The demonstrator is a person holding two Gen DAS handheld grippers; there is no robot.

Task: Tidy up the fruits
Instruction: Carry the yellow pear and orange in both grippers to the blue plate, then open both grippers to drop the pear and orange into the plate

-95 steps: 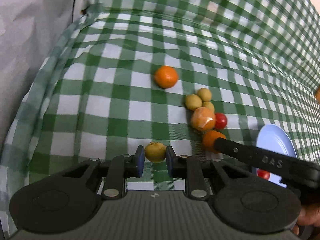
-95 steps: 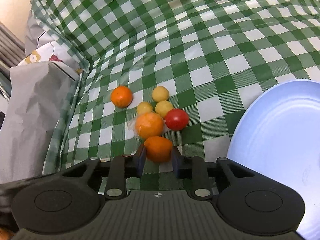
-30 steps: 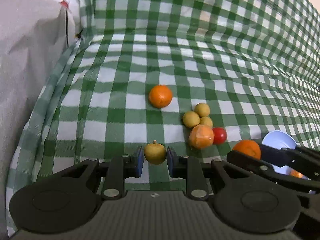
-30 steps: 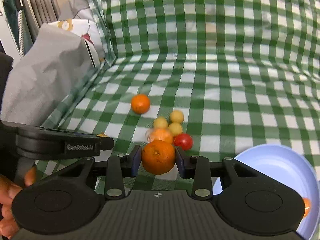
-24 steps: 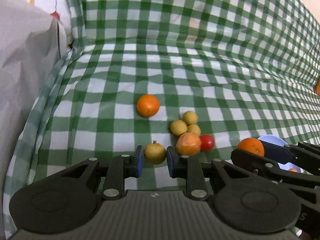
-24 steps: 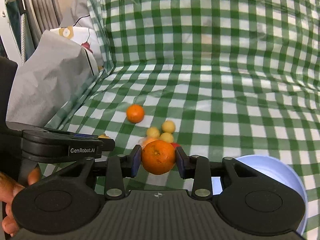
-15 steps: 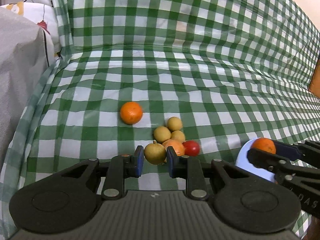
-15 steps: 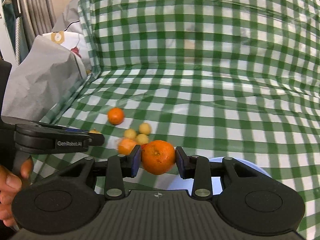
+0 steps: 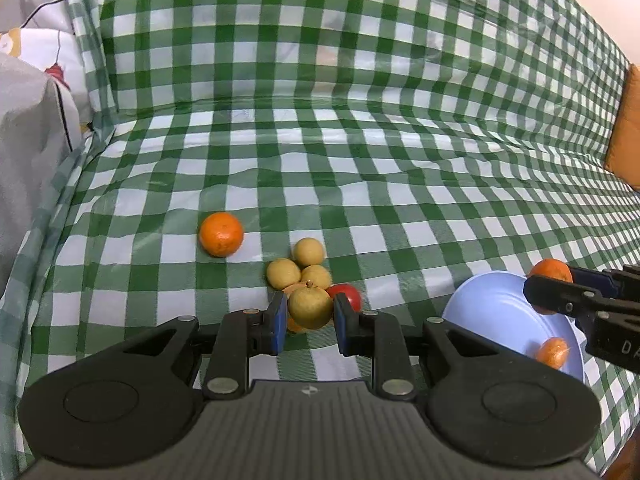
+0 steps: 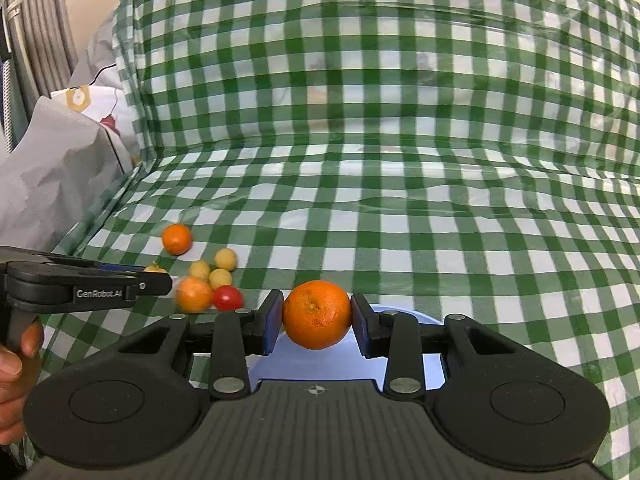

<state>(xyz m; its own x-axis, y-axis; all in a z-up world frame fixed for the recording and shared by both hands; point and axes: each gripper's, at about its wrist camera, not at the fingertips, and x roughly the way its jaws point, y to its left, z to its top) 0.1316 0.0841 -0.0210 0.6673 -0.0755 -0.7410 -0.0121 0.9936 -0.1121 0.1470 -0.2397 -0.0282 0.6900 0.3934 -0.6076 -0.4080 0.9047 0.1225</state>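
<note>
My left gripper (image 9: 310, 312) is shut on a small yellow-brown fruit (image 9: 310, 307) and holds it above the fruit pile. My right gripper (image 10: 317, 316) is shut on an orange (image 10: 317, 314) and holds it over the blue plate (image 10: 360, 364). In the left wrist view the plate (image 9: 488, 312) lies at the right with a small orange fruit (image 9: 553, 352) in it. On the cloth lie a lone orange (image 9: 221, 234), three yellow fruits (image 9: 308, 251) and a red tomato (image 9: 347, 294).
A green checked cloth (image 9: 360, 184) covers the seat and the back behind it. A grey paper bag (image 10: 52, 176) stands at the left edge. An orange cushion (image 9: 628, 136) shows at the far right.
Both grippers lifted their fruits off the cloth and moved right. The right gripper carried the orange from beside the pile to above the blue plate.
</note>
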